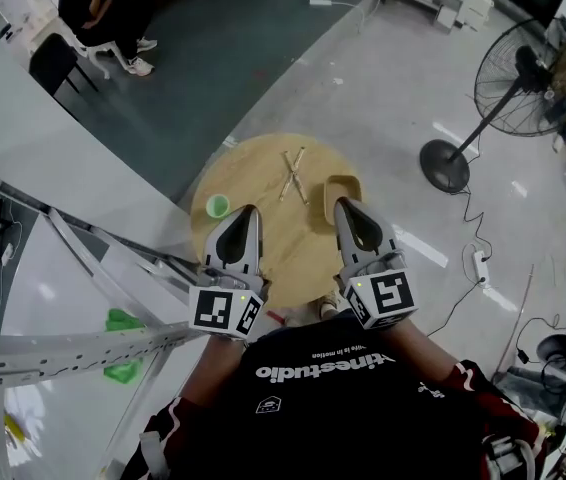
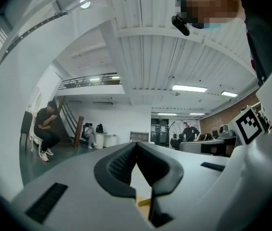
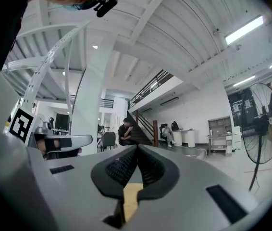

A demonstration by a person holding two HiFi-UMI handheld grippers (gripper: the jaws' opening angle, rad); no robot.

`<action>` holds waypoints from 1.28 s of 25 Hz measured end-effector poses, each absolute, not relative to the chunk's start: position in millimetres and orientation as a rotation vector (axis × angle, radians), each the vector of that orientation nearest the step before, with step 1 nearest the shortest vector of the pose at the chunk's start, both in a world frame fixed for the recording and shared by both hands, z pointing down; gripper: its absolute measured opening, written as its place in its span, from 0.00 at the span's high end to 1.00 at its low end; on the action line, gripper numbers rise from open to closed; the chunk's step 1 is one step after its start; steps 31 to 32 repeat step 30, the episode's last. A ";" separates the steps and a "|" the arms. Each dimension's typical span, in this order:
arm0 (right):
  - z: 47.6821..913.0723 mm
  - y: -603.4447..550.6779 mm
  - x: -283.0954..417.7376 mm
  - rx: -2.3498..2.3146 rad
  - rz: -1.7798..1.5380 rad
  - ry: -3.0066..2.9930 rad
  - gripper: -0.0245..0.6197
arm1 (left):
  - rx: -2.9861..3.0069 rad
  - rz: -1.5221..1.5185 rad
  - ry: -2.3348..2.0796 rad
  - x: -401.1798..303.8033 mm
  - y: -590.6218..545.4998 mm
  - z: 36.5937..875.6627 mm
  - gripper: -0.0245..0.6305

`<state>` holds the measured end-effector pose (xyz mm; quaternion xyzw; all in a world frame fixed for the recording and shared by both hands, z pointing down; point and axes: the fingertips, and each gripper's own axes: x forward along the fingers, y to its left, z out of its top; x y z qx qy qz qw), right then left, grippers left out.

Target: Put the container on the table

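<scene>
A tan, shallow container [image 1: 342, 190] rests on the round wooden table [image 1: 288, 240], near its right edge. My right gripper [image 1: 344, 205] hovers just in front of the container, jaws shut with nothing between them. In the right gripper view the tips of the right gripper [image 3: 137, 147] meet, pointing level into the room. My left gripper [image 1: 250, 211] floats over the table's left half, also shut and empty. In the left gripper view the pads of the left gripper [image 2: 136, 143] touch at the tip. A sliver of table wood [image 3: 131, 196] shows below the jaws.
A small green cup [image 1: 217, 206] stands at the table's left edge and two crossed wooden sticks [image 1: 293, 175] lie at the back. A standing fan [image 1: 516, 86] and a power strip [image 1: 480, 264] are on the floor to the right. A white metal frame [image 1: 63, 343] runs along the left. A person [image 1: 103, 13] sits far off.
</scene>
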<state>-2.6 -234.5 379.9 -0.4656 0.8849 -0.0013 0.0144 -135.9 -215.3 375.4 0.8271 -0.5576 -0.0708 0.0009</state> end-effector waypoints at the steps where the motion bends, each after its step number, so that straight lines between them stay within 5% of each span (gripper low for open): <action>1: 380.0 -234.5 -3.2 -1.446 -0.012 2.753 0.94 | 2.597 -0.221 -1.752 -136.4 -214.8 374.9 0.93; 32: 378.0 -231.7 -16.7 -1.395 -0.113 2.812 0.94 | 2.634 -0.199 -1.760 -135.8 -212.1 364.7 0.93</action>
